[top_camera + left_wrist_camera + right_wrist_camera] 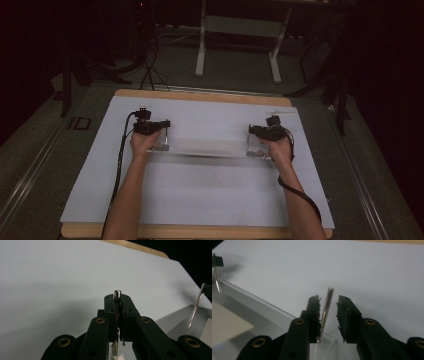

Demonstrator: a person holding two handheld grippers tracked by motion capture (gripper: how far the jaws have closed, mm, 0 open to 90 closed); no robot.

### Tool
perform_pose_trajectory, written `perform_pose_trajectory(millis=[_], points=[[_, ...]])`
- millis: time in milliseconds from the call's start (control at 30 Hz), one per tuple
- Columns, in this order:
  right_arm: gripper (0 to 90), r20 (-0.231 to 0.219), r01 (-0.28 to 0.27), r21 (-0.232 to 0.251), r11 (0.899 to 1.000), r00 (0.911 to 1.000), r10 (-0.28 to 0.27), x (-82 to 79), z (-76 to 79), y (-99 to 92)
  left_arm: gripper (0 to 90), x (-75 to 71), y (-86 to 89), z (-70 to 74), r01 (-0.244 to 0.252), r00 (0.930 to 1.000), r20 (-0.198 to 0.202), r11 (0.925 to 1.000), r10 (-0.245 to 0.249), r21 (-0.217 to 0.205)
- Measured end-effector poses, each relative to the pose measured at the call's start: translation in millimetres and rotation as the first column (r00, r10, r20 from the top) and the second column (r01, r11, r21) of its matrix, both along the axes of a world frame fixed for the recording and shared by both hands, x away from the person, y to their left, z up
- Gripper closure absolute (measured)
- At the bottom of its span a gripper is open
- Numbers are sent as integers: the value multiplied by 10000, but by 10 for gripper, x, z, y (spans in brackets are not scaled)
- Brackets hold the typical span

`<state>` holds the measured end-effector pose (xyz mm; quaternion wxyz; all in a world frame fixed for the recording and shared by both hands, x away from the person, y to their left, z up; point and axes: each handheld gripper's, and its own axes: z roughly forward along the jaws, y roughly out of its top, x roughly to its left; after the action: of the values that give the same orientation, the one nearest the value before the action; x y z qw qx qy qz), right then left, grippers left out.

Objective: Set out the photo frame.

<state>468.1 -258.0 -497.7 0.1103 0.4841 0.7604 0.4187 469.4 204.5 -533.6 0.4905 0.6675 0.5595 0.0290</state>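
nearby, only a white sheet [200, 185] surrounds the seemingly clear tray [205, 146].

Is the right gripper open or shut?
Open. In the right gripper view, the right gripper has its jaws apart, with a metal pin standing between them, against one jaw and clear of the other.

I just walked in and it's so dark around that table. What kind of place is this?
Probably a lab or recording studio. A white-topped table stands lit in a dark room, stands and cables crowd the floor, and a person works cabled grippers, left and right.
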Motion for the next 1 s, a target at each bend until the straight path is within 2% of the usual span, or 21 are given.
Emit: perform_pose_trajectory(millis=[33,233,333,500,700,833,1000], points=[[707,197,-92,-73,9999,9998,93,-56,34,-29,859,2,0,-1,-13,10000,-21,10000,13,-19],[727,613,-223,-286,9993,9978,240,-252,83,-81,859,14,4,-10,-28,10000,-84,9999,27,-108],[733,885,-309,-300,9991,9955,335,-354,115,-110,859,18,-1,-11,-77,9999,-130,9999,75,-131],[792,1358,-520,-527,9973,9890,587,-516,170,-139,859,33,2,-26,-144,9997,-191,9996,140,-243],[813,1591,-871,-659,9940,9825,966,-669,171,-162,858,44,-2,-37,-239,9994,-257,9992,231,-315],[788,1646,-992,-1281,9868,9791,1197,-738,154,-179,858,45,-2,-38,-226,9994,-252,9993,219,-304],[729,1644,-1324,-1397,9813,9742,1549,-801,150,-229,858,48,-4,-42,-259,9993,-262,9992,251,-312]])
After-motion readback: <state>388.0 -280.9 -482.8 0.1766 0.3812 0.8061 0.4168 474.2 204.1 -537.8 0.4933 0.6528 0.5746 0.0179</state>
